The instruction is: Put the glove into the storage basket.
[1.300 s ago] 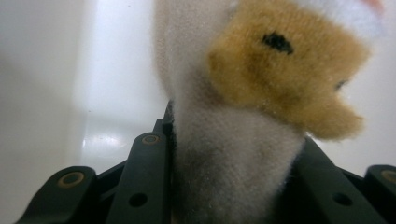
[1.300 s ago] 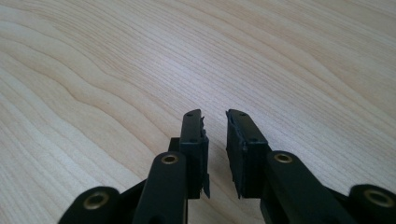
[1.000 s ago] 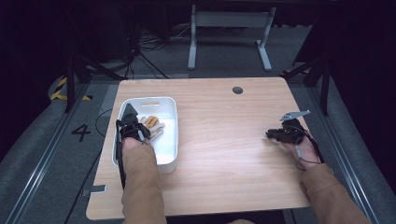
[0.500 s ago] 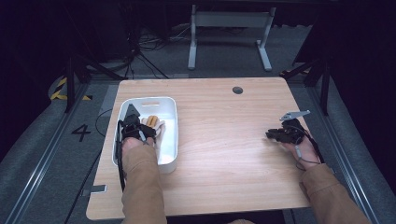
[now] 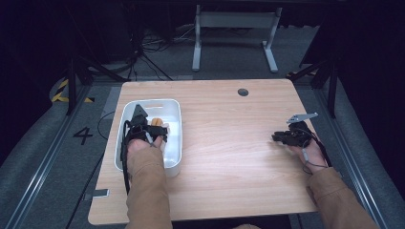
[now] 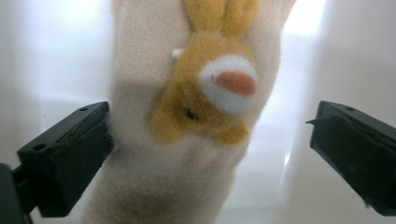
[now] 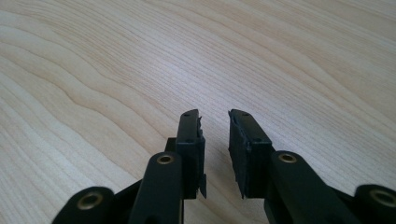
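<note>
From the high view, we see our left gripper [image 5: 143,128] down inside the white bin [image 5: 173,157] at the left side of the wooden table [image 5: 229,167], with a cream sock [image 5: 160,129] carrying an orange patch just ahead of its tip. Our right gripper [image 5: 282,137] rests low over bare wood well apart from the bin, at the table's right side, pointing inward.

In the left gripper view, the jaws stand wide. The sock [image 6: 187,177] runs up between them, its cream fabric touching the left-hand jaw while the right-hand jaw stands well clear of it. A plush yellow animal face [image 6: 210,93] with a white muzzle and orange nose sits on the sock, just ahead of the jaw line and between the two. The pale bin wall [image 6: 51,56] lies behind.

In the right gripper view, the jaws are narrow, a slim gap between them and nothing in it, with wood grain [image 7: 140,60] below and ahead.

We judge the main risk to be an off-centre close: since the sock hugs one jaw, the far jaw may sweep loose cloth sideways and pinch only an edge, and the sock could slip out on the lift. Closing over the plush face instead of flat fabric could also give a soft, unsteady hold. Pressing too deep might catch the bin floor.
</note>
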A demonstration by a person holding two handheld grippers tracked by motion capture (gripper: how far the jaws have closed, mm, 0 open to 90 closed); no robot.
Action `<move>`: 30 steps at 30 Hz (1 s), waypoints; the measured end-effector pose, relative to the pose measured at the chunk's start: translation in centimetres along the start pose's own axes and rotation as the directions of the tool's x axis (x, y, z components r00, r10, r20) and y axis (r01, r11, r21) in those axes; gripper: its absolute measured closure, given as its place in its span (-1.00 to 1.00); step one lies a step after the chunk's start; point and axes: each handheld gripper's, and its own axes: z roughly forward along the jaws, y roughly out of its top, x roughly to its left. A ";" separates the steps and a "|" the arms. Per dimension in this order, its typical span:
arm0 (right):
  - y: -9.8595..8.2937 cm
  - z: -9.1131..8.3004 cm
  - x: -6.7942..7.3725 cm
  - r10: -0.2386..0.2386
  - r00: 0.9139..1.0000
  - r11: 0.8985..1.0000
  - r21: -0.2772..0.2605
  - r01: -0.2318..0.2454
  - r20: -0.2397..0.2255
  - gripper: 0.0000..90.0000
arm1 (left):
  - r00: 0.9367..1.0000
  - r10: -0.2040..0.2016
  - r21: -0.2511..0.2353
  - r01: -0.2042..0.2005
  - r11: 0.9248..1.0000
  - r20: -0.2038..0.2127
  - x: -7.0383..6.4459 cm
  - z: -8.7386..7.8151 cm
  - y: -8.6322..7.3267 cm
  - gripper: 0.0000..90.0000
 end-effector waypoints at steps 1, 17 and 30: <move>0.0 0.0 0.0 -0.001 1.000 1.000 0.000 0.001 0.001 0.64 | 1.000 0.002 -0.007 -0.002 1.000 0.006 0.0 -0.1 0.0 -1.00; 0.0 0.0 0.1 -0.010 1.000 1.000 0.000 0.010 0.005 0.62 | 0.994 0.065 -0.108 -0.056 0.993 0.086 0.3 -2.2 -0.6 -1.00; -0.2 -0.4 0.2 -0.015 1.000 1.000 -0.009 0.015 0.014 0.61 | 0.968 0.208 -0.276 -0.163 0.947 0.142 0.0 -5.2 -2.1 -1.00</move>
